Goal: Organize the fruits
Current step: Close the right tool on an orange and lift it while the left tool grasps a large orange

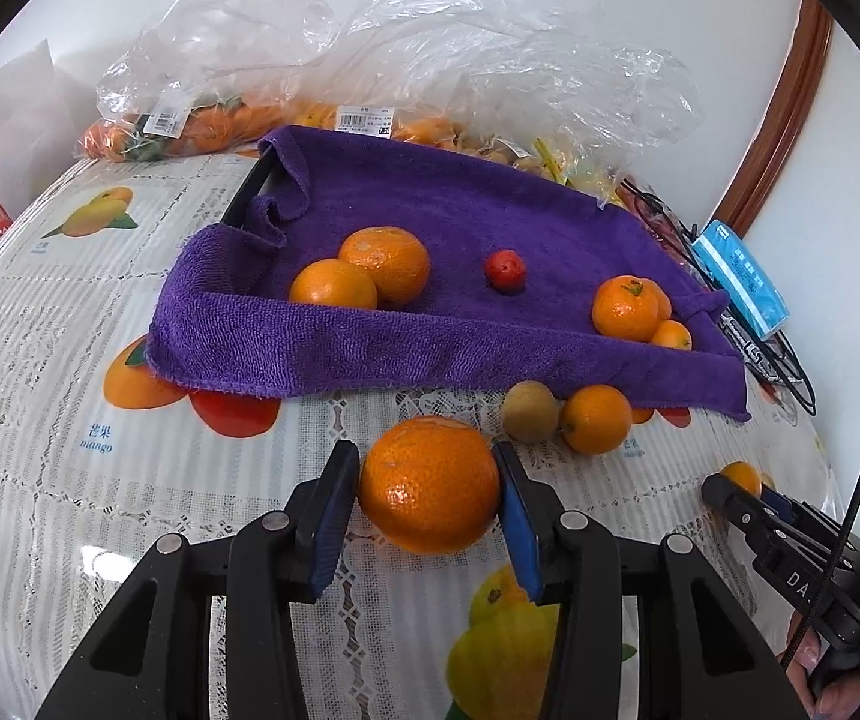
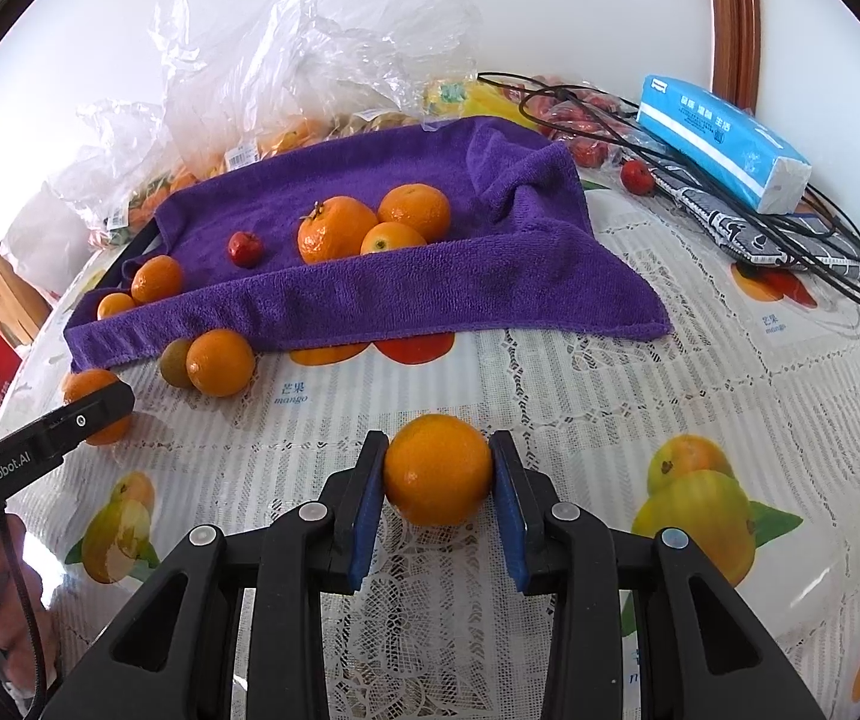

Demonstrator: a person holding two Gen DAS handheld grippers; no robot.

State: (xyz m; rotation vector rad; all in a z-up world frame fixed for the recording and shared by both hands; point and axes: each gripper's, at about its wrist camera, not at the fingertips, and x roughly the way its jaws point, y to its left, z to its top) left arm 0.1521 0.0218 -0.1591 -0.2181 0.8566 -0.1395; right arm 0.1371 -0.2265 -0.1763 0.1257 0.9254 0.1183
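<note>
**Two oranges gripped, one in each pair of tongs**

Two pairs of tongs are each clenched on a fruit just above the fruit-print surface point(image 2: 640, 372). The left tongs point(image 1: 426, 495) grasp a large mandarin point(image 1: 428, 483), its dimpled skin pressed between the blue pads point(image 1: 329, 531). The right tongs point(image 2: 437, 471) grasp a smaller, smoother orange point(image 2: 437, 468), pinched squarely at its sides.

Beyond them lies a purple towel point(image 1: 430, 210) draped over a dark tray, whose edge point(image 1: 248, 189) shows at the towel's far left corner. On the towel sit two oranges touching each other point(image 1: 363, 270), a small red fruit point(image 1: 505, 270) alone near the middle, and a stemmed mandarin point(image 1: 626, 307) with small kumquat-like fruits point(image 1: 671, 335) against it.

Just in front of the towel's near edge, on the bare surface, a brownish-green round fruit point(image 1: 529, 411) touches another orange point(image 1: 595, 418).

Clear plastic bags point(image 1: 430, 48) of more fruit are heaped against the wall behind. To the right lie a blue tissue pack point(image 2: 724, 141) and black cables point(image 2: 820, 240).
</note>
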